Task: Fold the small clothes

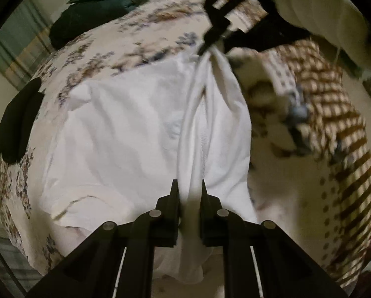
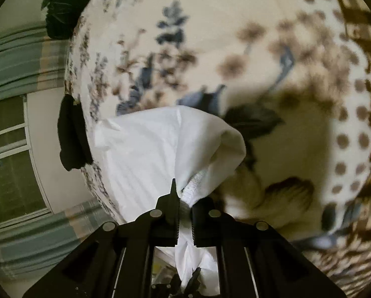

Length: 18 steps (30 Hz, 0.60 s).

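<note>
A white garment (image 1: 126,134) lies spread on the floral bedspread (image 1: 140,29). My left gripper (image 1: 188,186) is shut on a bunched ridge of its near right edge. My right gripper (image 1: 205,47) shows at the top of the left wrist view, shut on the far end of the same edge, which hangs taut between the two. In the right wrist view the right gripper (image 2: 184,193) pinches the white garment (image 2: 155,144) at its stitched hem, and the cloth drapes away over the bed.
A dark green pillow (image 1: 98,7) sits at the far side of the bed. A black garment (image 1: 16,124) lies at the left edge. A brown striped and dotted cloth (image 1: 334,129) is piled on the right. A window (image 2: 9,161) is beyond the bed.
</note>
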Tool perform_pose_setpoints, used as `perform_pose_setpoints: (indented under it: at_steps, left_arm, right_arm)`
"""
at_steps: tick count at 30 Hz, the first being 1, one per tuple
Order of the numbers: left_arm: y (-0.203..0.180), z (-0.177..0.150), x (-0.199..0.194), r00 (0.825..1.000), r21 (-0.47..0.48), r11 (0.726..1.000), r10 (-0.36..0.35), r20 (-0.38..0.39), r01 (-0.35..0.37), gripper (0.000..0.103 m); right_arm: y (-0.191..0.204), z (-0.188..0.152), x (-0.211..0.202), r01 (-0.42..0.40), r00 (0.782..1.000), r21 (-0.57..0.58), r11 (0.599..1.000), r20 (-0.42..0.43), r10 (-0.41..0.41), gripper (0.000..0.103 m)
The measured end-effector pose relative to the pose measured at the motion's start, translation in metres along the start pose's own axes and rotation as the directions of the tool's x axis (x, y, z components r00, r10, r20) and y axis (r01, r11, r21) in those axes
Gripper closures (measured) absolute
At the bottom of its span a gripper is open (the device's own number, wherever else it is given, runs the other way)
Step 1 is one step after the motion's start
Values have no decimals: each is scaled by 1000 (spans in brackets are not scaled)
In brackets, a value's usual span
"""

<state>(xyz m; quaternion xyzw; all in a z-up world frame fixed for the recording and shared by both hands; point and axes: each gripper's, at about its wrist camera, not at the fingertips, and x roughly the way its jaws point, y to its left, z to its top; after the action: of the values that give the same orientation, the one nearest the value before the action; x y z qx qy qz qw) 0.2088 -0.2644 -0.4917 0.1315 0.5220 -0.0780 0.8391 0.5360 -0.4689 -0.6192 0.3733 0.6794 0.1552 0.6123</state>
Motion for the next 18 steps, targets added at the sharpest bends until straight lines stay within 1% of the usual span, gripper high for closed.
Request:
perform_pose_setpoints:
  at_steps: [4,8,11,13,14,18]
  left_arm:
    - [43,10,-21,999,-92,995,-23,28,25,93]
    - [103,18,-28,999,-196,980,-32,44,40,93]
    - [139,17,-24,998,-263,964,-39,44,49,93]
    - [170,13,-15,998,-316,947,-46,33,54,93]
    - [180,11,-12,998,-330,942,-50,29,57,93]
    - [233,-2,13,998,-416,907,-68,10,66,93]
  right_arm:
    - [37,-10,-11,-11,999,-3,1000,34,11,95]
    - [90,-11,1,-10,999,-36,999,40,11,95]
    - [132,-6,24,0,1000,-68,998,26,2,95]
    - [162,-2,47,21,1000,-86,996,15,-20,95]
    - [175,1,60,32,999,-93,995,6,-31,95]
    - [230,12,126,110,993,-140,984,-27,-115,95]
